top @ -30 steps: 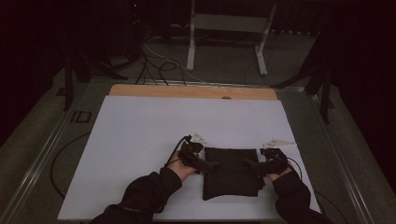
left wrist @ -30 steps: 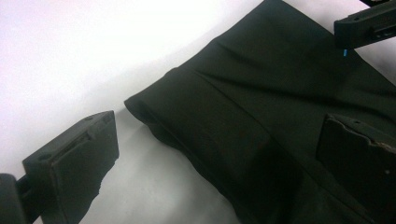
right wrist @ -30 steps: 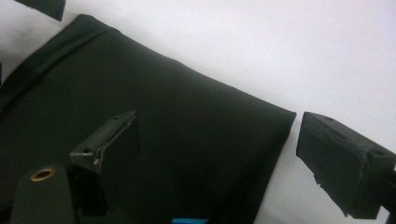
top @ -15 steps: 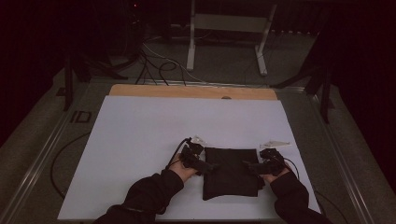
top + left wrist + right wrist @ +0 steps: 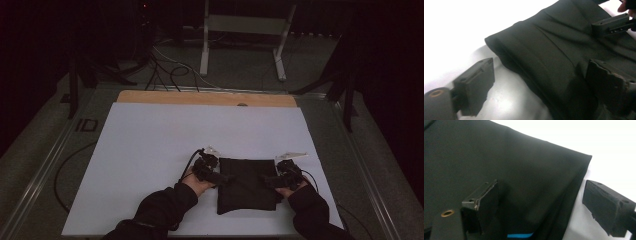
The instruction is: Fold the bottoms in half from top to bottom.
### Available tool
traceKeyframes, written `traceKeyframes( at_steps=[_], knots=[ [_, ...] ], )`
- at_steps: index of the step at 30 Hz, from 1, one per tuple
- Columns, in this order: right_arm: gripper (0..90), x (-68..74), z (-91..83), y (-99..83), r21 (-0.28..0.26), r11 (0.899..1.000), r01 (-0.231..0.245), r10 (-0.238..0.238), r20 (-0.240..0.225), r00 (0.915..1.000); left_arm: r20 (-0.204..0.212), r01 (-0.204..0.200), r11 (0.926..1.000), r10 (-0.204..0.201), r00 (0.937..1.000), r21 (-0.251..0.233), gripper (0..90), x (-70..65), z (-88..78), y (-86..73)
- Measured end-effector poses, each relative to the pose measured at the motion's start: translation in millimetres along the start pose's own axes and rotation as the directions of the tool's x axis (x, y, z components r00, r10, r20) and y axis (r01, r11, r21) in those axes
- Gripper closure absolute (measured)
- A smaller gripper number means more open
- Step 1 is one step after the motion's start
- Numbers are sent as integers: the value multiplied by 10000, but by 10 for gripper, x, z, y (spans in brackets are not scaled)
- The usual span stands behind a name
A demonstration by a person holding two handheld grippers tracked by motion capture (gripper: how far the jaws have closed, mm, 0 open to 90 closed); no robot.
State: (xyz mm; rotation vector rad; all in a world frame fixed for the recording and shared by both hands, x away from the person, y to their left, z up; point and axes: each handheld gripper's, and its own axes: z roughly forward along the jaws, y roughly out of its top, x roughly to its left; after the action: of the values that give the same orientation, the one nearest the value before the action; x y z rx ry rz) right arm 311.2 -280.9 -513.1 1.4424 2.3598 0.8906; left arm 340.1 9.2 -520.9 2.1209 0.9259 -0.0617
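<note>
A folded black cloth (image 5: 247, 186) lies on the white table sheet (image 5: 175, 135) near the front edge. My left gripper (image 5: 225, 178) is at its left edge, jaws apart. In the left gripper view the cloth's folded edge (image 5: 549, 50) runs between the jaws of the left gripper (image 5: 541, 82): one rests on the white sheet, the other on the cloth. These jaws have just been closing. My right gripper (image 5: 264, 180) straddles the right edge of the cloth (image 5: 499, 157), open, with one jaw on cloth and one over the sheet. A small blue tag (image 5: 520, 235) peeks out at the cloth's side.
A wooden strip (image 5: 205, 97) borders the sheet's far edge. Beyond the table, cables (image 5: 165, 70) lie on the floor and a metal stand (image 5: 245, 30) rises at the back. The person's dark sleeves (image 5: 160, 210) come in from the bottom.
</note>
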Motion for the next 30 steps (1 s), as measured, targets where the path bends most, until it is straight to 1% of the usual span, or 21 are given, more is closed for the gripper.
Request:
traceKeyframes(
  at_steps=[2,3,4,6,8,9,10,11,13,15,16,17,18,19,22,23,24,25,26,28,30],
  knots=[
    [143,0,4,-9,-7,10000,0,0,5,10000,-26,-6,10000,6,10000,23,128,-1,1,3],
    [154,19,7,-13,-1,10000,50,-50,125,9999,-102,-34,10000,35,9999,75,138,-10,3,6],
    [163,23,6,-10,37,9999,117,-117,120,9999,-285,-203,9996,209,9994,207,148,-30,11,14],
    [187,32,2,-5,95,9999,117,-118,117,9999,-471,-210,9994,223,9986,292,154,-56,21,22],
    [226,39,-8,-10,89,9997,214,-214,49,9998,-480,-203,9993,217,9986,300,170,-60,23,24],
    [226,39,-8,-10,89,9997,214,-214,49,9998,-545,-151,9995,167,9984,280,170,-69,29,25],
    [241,45,-11,-9,106,9997,213,-213,23,9998,-498,-252,9991,269,9984,352,179,-74,29,29],
    [264,49,-17,-7,127,9996,253,-253,-26,9997,-571,-272,9990,292,9979,362,214,-89,35,29],
    [286,51,-16,-9,97,9996,256,-256,-27,9997,-551,-288,9989,308,9980,371,247,-94,36,30],
    [350,55,-26,-11,53,9994,330,-329,-151,9993,-458,-63,9993,80,9989,365,283,-97,31,34],
    [350,55,-26,-11,53,9994,330,-329,-151,9993,-458,-63,9993,80,9989,365,302,-97,31,34],
    [413,74,-32,-9,53,9991,425,-423,-309,9986,-424,-12,9993,28,9991,386,324,-105,32,36],
    [413,74,-32,-9,53,9991,425,-423,-309,9986,-424,-12,9993,28,9991,386,352,-105,32,36],
    [464,90,-37,-6,87,9986,518,-515,-351,9981,-170,9,9989,-2,9999,461,400,-113,37,38],
    [496,97,-41,-9,62,9983,579,-576,-458,9973,-26,138,9986,-137,9999,513,472,-115,38,42],
    [540,106,-44,-9,63,9982,591,-586,-578,9966,101,195,9983,-201,9997,556,499,-116,39,41],
    [540,106,-44,-9,63,9982,591,-586,-578,9966,101,195,9983,-201,9997,556,521,-116,39,41],
    [552,109,-44,-9,67,9982,604,-599,-599,9964,227,241,9979,-255,9994,594,521,-112,41,38],
    [584,111,-45,-10,64,9979,645,-640,-648,9958,285,296,9980,-312,9991,555,567,-114,48,35],
    [627,123,-47,-11,68,9978,665,-658,-747,9950,436,377,9978,-401,9982,536,610,-106,55,28],
    [663,138,-45,-12,26,9966,819,-815,-749,9939,531,378,9980,-405,9978,515,631,-98,59,29]
  ],
)
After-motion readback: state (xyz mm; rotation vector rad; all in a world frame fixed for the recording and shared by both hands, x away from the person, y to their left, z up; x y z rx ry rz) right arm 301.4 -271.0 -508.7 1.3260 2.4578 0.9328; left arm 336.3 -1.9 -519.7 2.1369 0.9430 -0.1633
